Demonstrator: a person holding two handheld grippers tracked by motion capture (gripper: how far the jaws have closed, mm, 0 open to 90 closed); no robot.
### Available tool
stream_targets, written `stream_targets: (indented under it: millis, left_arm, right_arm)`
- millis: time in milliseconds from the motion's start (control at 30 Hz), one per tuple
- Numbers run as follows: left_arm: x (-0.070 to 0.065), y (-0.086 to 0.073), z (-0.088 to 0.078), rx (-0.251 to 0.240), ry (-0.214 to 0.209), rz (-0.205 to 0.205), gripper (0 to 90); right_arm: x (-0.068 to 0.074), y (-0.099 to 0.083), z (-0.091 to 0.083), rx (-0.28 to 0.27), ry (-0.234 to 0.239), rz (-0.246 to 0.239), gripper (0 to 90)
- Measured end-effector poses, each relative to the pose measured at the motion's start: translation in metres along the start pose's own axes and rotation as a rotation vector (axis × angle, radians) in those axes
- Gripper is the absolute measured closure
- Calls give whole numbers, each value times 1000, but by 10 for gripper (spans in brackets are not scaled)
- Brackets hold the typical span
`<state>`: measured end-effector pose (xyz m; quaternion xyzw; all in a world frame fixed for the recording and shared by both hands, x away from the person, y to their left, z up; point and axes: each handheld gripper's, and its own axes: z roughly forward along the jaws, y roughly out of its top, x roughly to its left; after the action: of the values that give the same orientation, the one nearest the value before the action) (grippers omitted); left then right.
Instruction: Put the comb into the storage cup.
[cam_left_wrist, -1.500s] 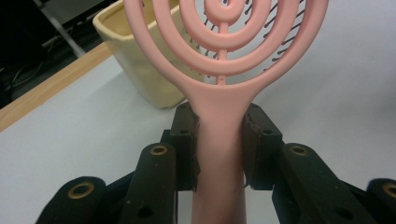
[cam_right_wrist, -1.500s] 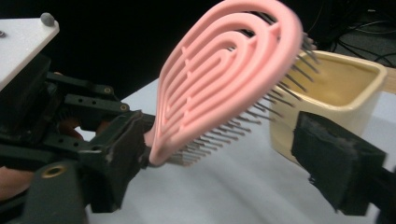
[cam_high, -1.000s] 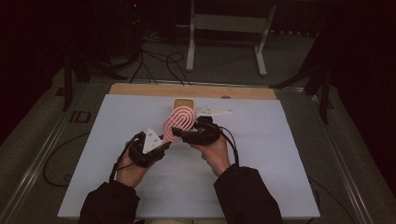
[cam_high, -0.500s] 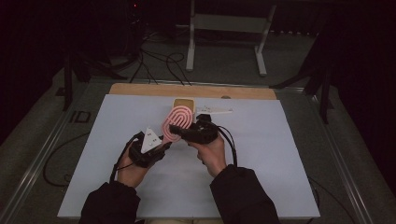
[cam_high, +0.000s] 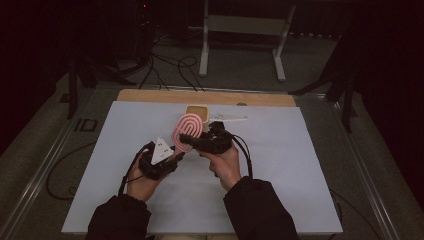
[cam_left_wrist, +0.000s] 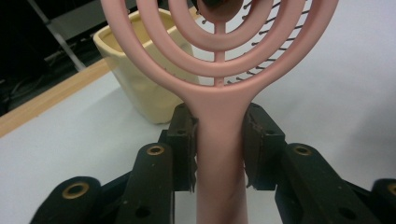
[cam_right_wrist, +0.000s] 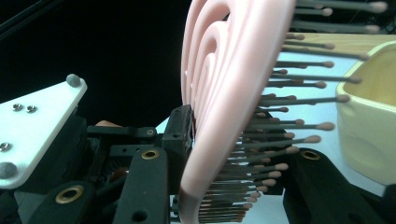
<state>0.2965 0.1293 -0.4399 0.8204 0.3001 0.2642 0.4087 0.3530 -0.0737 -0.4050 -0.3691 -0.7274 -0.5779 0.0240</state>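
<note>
A pink hairbrush with a ringed open head is held above the white table sheet, between both hands. My left gripper is shut on its handle; in the left gripper view both pads press the handle's sides just below the head. My right gripper reaches in from the right, and its jaws close across the brush head. One pad lies on the smooth back, the other sits at the bristle tips. The left gripper's white plate shows behind the brush.
A cream pot stands just beyond the brush, near the wooden strip at the table's far edge. A slim white object lies to the pot's right. Cables trail from both grippers toward the person.
Both hands and the brush have shifted slightly left and toward the person. The hold on the brush looks the same.
</note>
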Motion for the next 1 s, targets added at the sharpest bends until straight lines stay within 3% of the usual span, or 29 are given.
stream_targets:
  millis: [100,267,500,667,833,1000]
  left_arm:
    - [1,-1,1,2,20,-16,582]
    - [6,-3,0,-35,13,-90,415]
    - [9,-6,-5,-76,21,-135,199]
    - [14,-9,-7,-70,-20,-176,1]
    - [21,-15,-18,-120,0,-203,0]
    - [26,-33,-31,-129,28,-222,0]
  right_arm:
    - [1,1,0,-4,-5,1,636]
    - [3,2,0,-16,-4,-2,636]
    - [2,3,-1,-37,-9,1,636]
    - [-1,3,-1,-35,-5,8,636]
    - [-3,4,-4,-36,-11,11,636]
    - [-4,6,-8,-49,-17,7,637]
